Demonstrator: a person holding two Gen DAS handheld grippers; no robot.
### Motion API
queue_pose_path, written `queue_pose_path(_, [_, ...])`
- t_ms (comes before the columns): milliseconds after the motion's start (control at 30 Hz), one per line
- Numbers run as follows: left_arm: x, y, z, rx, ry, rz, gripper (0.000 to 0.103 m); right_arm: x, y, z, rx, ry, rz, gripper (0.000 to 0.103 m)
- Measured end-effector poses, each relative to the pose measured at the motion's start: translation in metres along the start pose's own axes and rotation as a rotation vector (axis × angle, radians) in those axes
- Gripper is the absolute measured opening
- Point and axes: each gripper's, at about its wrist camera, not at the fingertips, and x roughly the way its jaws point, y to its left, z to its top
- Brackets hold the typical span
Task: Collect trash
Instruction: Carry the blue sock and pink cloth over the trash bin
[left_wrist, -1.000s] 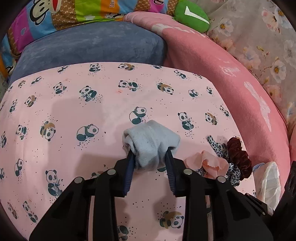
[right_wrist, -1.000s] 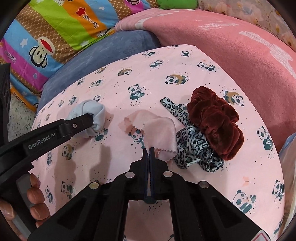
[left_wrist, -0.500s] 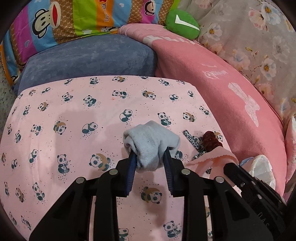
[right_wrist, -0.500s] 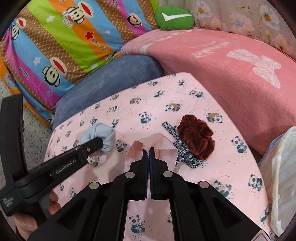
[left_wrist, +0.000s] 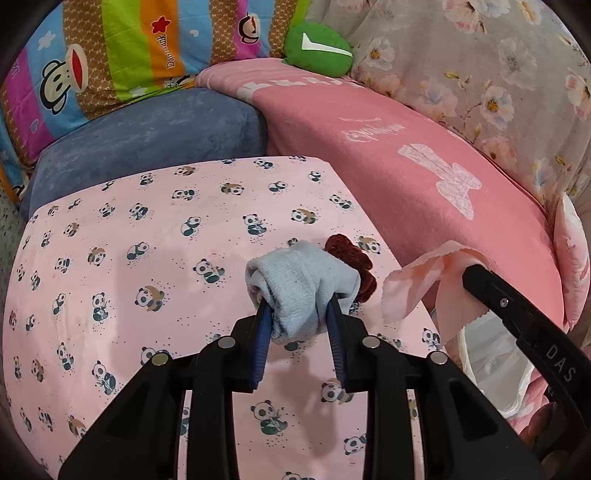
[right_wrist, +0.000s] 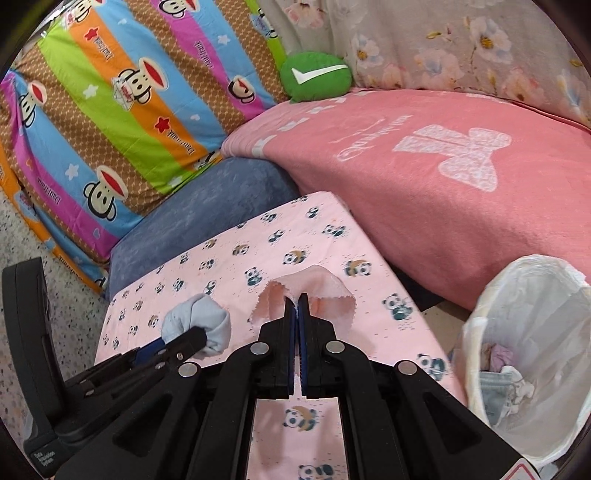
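Left gripper (left_wrist: 300, 314): is clamping a rolled blue cloth (left_wrist: 303, 286) between its blue pads, jaws parted only by the bundle's thickness; it is holding the roll above the panda sheet (left_wrist: 147, 229).
Right gripper (right_wrist: 296, 301): is pinching a pink cloth (right_wrist: 325, 291) with jaws nearly closed; the cloth is draping to both sides of the tips, its edges cut in zigzag.
Blue cloth: is showing in the right view too (right_wrist: 199, 317), left of the pink cloth and apart from it.
Pink cloth: is hanging in the left view (left_wrist: 424, 280) at the right gripper's tip (left_wrist: 471, 271), above the sheet's right edge.
Bag (right_wrist: 532, 354): is standing open, white and thin, just right of the sheet; crumpled pale scraps (right_wrist: 506, 369) are lying inside.
Scrunchie (left_wrist: 352, 264): dark red, is lying on the sheet, partly hidden behind the blue cloth.
Sheet: is covering a flat surface, pink with small pandas.
Gripper writing: "DAS" is showing on the right gripper's arm in the left view; small white print on the left gripper's body (right_wrist: 44, 456) is too small to read surely.
Blanket (right_wrist: 461, 192): pink, is lying right of the sheet, carrying a pale bow and script lettering I cannot read.
Blue cushion (left_wrist: 147, 144): is sitting behind the sheet.
Striped quilt (right_wrist: 122, 96): is showing cartoon monkeys and repeated small script, not legible with certainty.
Green pillow (right_wrist: 316, 75): is bearing a white tick mark.
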Motion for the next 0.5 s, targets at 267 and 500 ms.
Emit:
queue_pose_path(267, [-0.003, -0.049, -0.01, 0.077, 0.004, -0.029, 0.028, -0.032, -0.048, 0.003, 0.065, -0.047, -0.036, 0.003])
queue_pose_path(500, [0.001, -0.092, -0.017, 0.148, 0.02, -0.063, 0.028, -0.051, -0.091, 0.001, 0.126, -0.068, -0.073, 0.003])
